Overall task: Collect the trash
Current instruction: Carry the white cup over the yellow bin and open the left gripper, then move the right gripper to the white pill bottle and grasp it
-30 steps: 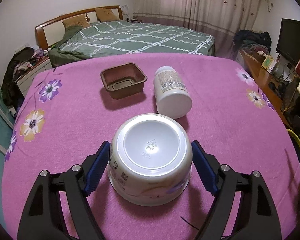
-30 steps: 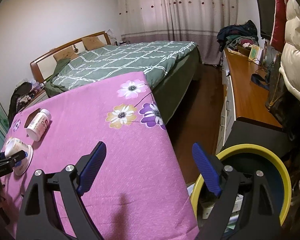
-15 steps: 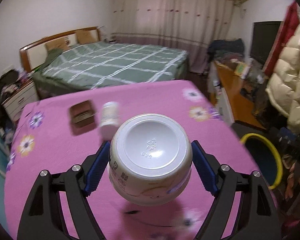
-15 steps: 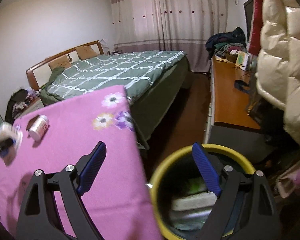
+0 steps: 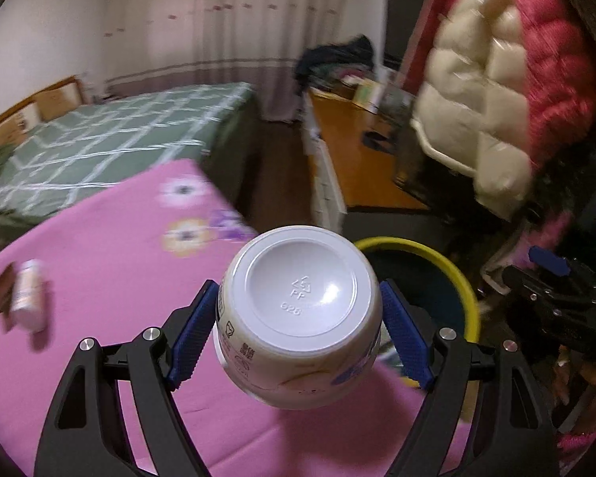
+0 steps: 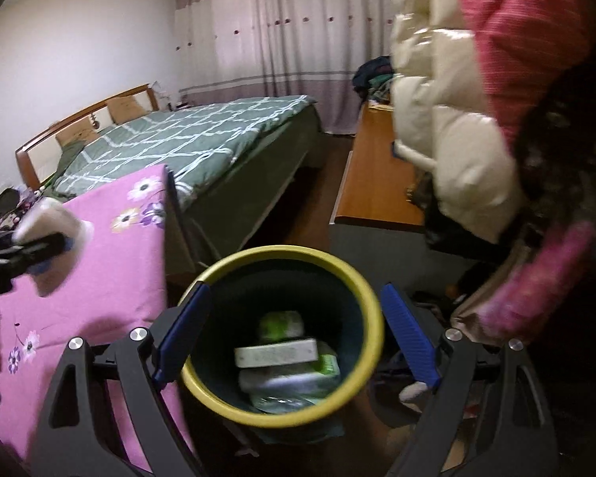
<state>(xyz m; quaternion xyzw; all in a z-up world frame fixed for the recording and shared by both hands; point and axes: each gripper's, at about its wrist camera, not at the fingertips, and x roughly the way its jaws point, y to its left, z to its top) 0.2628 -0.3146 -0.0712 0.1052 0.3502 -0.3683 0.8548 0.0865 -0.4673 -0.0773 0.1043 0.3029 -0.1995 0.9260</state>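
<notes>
The left gripper (image 5: 298, 338) is clamped on a white plastic bowl (image 5: 298, 314), its blue pads (image 5: 190, 342) pressed against the bowl's two sides. The bowl is held off the table with its base turned toward the camera, recycling mark showing. It hangs over the near right corner of the table (image 5: 111, 246), which is covered in a pink flowered cloth, and just behind it to the right stands the bin (image 5: 463, 282) with a yellow rim.

The right gripper (image 6: 294, 338) is spread wide with nothing between its fingers. It hovers above the bin (image 6: 371, 318), whose mouth fills the gap between the pads. Inside the bin lie a white box (image 6: 276, 351) and some green packets (image 6: 282, 324). At the left of this view the left gripper and its bowl (image 6: 55, 238) appear blurred above the pink table (image 6: 111, 278).

Farther left on the table, in the left wrist view, a white bottle (image 5: 28, 294) lies on its side, touching a brown tray (image 5: 2, 290); both are blurred. Beyond the table is a bed (image 6: 202, 139) with a green checked cover, and a wooden desk (image 5: 353, 159) runs along the right. A cream and pink padded jacket (image 6: 457, 119) hangs at the upper right. Striped curtains (image 6: 282, 59) cover the far wall.
</notes>
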